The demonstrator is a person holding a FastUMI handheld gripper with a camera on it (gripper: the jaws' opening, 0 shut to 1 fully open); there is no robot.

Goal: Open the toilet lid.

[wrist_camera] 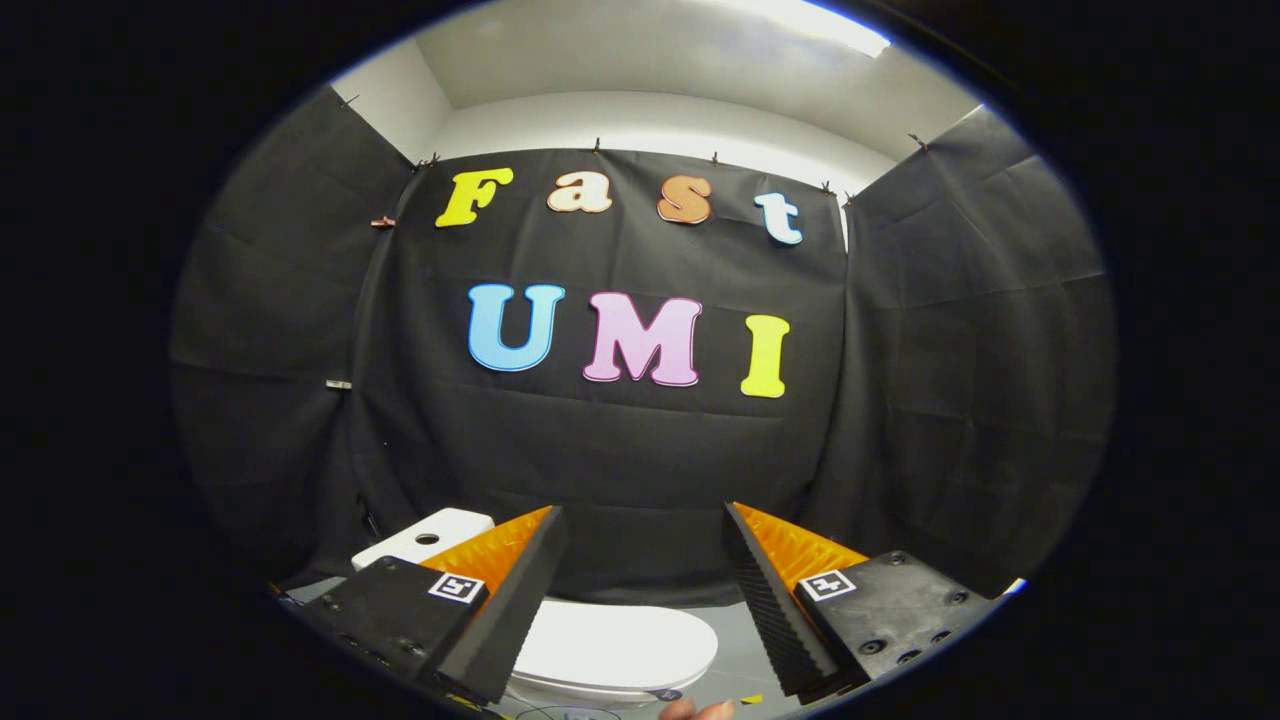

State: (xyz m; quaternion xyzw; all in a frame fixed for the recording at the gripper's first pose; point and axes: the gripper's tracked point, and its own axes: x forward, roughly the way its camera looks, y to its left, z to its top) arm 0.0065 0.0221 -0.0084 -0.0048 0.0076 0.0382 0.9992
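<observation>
With its fingers spread wide and gripping nothing, the gripper (640,600) hovers above the closed toilet lid (620,645) low in the frame's centre, tank (425,537) lower left, so a careless descent could skid off the smooth lid edge.

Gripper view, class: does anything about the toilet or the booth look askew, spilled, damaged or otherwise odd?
Nothing stands out. The white oval toilet lid lies shut and flat below the gripper, whose jaws stand open and apart. The white tank beyond looks intact, and the grey floor shows no spill.
</observation>
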